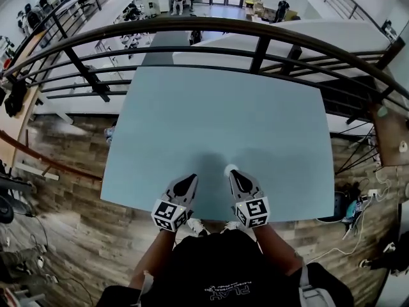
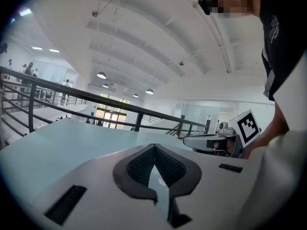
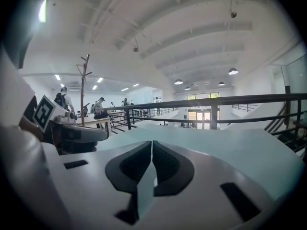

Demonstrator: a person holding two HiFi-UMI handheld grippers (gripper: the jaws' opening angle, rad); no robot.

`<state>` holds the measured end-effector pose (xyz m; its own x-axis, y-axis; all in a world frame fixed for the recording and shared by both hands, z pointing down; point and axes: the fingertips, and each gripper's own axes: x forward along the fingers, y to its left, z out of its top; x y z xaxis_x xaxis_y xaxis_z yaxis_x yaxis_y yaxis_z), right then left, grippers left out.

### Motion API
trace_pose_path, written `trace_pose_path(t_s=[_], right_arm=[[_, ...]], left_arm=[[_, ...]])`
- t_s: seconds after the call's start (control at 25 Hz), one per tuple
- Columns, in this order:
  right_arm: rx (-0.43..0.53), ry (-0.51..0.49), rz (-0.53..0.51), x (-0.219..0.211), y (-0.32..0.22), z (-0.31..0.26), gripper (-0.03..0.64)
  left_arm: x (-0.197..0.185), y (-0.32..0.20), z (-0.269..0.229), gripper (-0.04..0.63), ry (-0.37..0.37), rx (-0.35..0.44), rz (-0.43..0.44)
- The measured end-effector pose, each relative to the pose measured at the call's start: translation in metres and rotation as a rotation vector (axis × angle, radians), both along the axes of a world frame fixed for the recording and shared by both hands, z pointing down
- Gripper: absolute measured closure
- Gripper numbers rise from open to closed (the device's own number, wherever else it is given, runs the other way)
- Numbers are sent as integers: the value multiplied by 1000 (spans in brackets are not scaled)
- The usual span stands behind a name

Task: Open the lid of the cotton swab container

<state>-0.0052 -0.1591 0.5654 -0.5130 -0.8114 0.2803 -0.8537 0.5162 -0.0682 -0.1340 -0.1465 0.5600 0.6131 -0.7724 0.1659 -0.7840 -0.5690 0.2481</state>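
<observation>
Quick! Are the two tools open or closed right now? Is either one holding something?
Left tool: closed, holding nothing.
Right tool: closed, holding nothing.

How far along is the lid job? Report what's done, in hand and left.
Done: nothing visible. In hand: the left gripper and right gripper sit over the near edge of the table, jaws shut and empty. A small white object lies by the right gripper's tip, possibly the container but too small to identify. Left: probably everything, from taking a grip to opening the lid.
</observation>
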Motion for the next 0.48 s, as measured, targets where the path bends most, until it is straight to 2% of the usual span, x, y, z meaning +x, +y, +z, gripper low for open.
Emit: trace_pose_path(t_s=[0.48], right_arm=[[-53, 38, -14, 20, 0, 32, 594]], left_arm=[[19, -7, 28, 583, -48, -42, 0]])
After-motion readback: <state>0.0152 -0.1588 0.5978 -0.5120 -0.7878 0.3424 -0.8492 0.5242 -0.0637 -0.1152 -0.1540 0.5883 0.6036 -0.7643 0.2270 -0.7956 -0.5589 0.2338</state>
